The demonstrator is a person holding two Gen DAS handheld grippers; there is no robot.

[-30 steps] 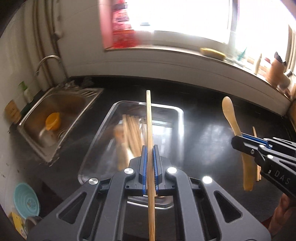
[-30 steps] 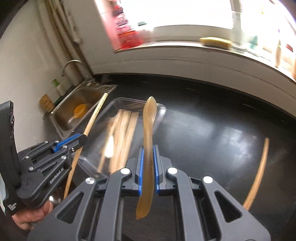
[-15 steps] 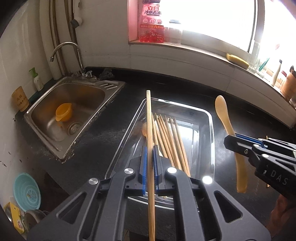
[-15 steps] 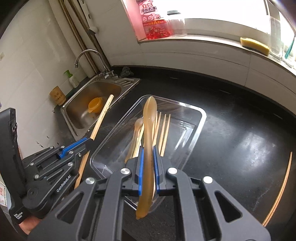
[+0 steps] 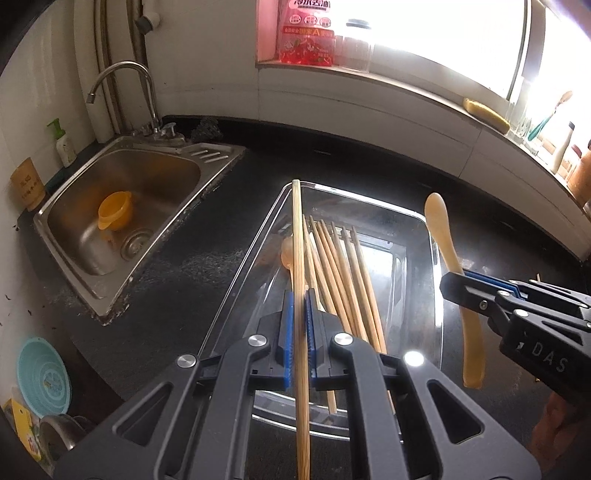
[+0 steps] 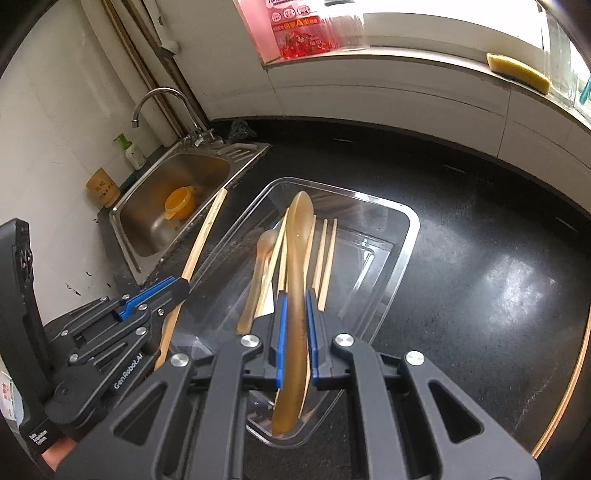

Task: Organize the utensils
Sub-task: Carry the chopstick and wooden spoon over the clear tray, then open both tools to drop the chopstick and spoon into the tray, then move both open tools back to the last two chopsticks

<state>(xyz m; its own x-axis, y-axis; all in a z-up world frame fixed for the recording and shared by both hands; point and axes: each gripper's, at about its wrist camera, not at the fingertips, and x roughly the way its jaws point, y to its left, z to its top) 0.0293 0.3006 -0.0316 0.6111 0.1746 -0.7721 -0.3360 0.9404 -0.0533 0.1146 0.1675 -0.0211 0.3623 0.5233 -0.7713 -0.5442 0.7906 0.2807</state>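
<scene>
black counter [image 6: 461,229]: clear tray [image 6: 400,258] holds chopsticks [image 5: 345,280], a spoon [image 6: 258,266].

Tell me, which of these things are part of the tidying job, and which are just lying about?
In the job:
- chopstick in the left gripper
- spoon in the right gripper
- clear tray with chopsticks and another spoon
- stray chopstick on the counter

Lying about:
- sink, orange cup
- soap bottle
- sponge

A home kitchen: steel sink [image 5: 122,206] with tap [image 5: 122,85], black worktop [image 6: 480,229], dish soap [image 5: 306,33] on the sill.
</scene>
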